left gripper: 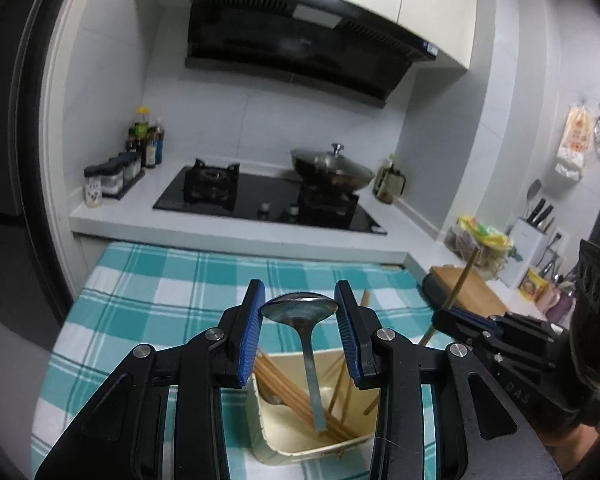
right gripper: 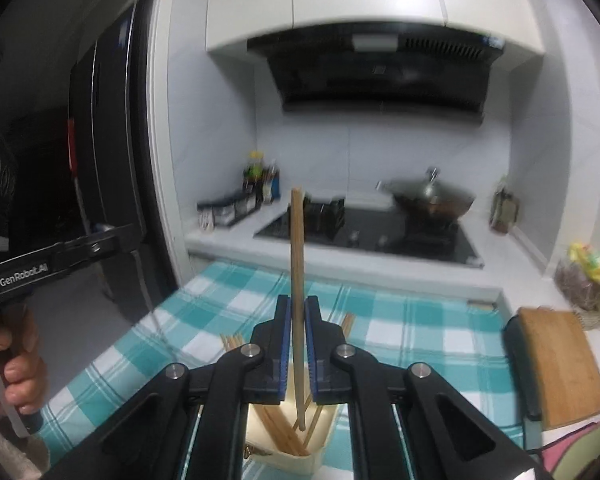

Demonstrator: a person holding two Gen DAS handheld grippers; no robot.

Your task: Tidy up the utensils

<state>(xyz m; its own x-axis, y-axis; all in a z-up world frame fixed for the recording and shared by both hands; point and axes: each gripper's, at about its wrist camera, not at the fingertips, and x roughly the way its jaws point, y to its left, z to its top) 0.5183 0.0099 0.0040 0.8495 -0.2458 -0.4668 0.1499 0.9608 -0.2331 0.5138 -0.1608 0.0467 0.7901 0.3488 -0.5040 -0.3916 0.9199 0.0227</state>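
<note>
My left gripper is shut on the bowl of a metal spoon, its blue pads on either side. The spoon's handle hangs down into a cream container that holds several wooden chopsticks. My right gripper is shut on a single wooden chopstick, which stands nearly upright with its lower tip over the same container. In the left wrist view the right gripper shows at the right edge with its chopstick slanting up.
The container stands on a teal and white checked cloth. Behind it is a white counter with a black hob and a lidded wok. Bottles stand at the back left, and a wooden cutting board lies on the right.
</note>
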